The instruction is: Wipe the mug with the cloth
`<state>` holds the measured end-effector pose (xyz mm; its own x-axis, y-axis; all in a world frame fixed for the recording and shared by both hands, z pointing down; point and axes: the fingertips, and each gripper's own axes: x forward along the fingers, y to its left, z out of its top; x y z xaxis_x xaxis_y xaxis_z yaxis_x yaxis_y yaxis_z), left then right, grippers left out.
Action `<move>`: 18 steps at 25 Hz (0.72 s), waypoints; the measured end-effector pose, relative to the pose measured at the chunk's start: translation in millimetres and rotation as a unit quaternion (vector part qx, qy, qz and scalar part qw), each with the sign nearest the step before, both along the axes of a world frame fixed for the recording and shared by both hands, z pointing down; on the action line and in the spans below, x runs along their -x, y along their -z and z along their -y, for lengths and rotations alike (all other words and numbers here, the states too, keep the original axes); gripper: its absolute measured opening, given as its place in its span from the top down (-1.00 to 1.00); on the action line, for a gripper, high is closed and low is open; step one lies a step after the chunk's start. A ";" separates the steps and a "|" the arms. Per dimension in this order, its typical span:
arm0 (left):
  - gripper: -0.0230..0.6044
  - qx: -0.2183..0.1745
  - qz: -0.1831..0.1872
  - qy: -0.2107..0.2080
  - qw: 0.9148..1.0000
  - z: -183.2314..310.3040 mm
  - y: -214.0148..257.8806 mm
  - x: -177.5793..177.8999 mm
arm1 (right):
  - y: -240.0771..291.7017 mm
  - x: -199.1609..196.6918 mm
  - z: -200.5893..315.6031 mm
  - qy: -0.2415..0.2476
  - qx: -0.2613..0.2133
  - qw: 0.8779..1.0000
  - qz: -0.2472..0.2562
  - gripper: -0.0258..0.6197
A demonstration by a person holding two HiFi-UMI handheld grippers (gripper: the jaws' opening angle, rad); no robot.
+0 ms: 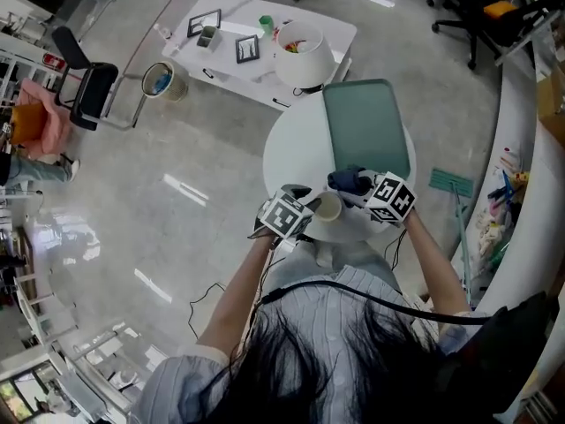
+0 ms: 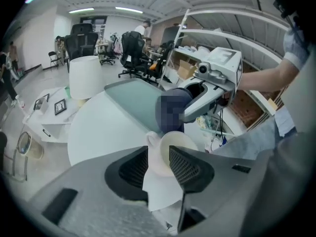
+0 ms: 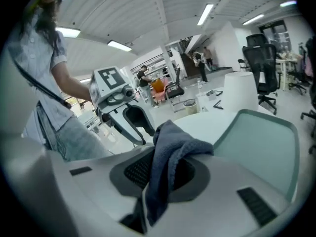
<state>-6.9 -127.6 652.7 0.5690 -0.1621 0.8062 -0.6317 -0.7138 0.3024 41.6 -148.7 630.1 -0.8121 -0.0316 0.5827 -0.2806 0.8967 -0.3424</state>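
A cream mug (image 1: 328, 207) stands at the near edge of the round white table (image 1: 291, 148). My left gripper (image 1: 305, 203) reaches it from the left. In the left gripper view the mug (image 2: 180, 139) sits between the wide-standing jaws of the left gripper (image 2: 159, 162), handle toward the left pad; I see no pad pressing on it. My right gripper (image 1: 357, 191) hovers just beyond the mug, shut on a blue-grey cloth (image 1: 349, 181). The cloth (image 3: 173, 147) bunches over the right gripper (image 3: 165, 162) and hangs down between its pads.
A green tray (image 1: 366, 126) lies on the far half of the table. Beyond it a low white table (image 1: 335, 34) carries a lampshade (image 1: 303, 56) and picture frames. A black chair (image 1: 88, 87) stands far left. A white counter (image 1: 521, 148) curves along the right.
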 end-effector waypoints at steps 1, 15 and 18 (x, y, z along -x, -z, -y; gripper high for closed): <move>0.47 -0.002 0.008 -0.013 1.000 -0.5 -1.8 -0.3 | -4.1 1.4 -0.8 0.027 -0.004 1.000 -0.011 0.67; 0.49 0.036 0.022 -0.034 0.999 -4.0 -30.2 -8.7 | -30.5 13.8 -4.2 0.148 0.067 0.987 -0.005 0.67; 0.56 0.046 0.016 -0.032 0.998 -2.1 -32.3 -9.8 | -29.6 16.1 -2.4 0.127 0.104 0.986 0.019 0.67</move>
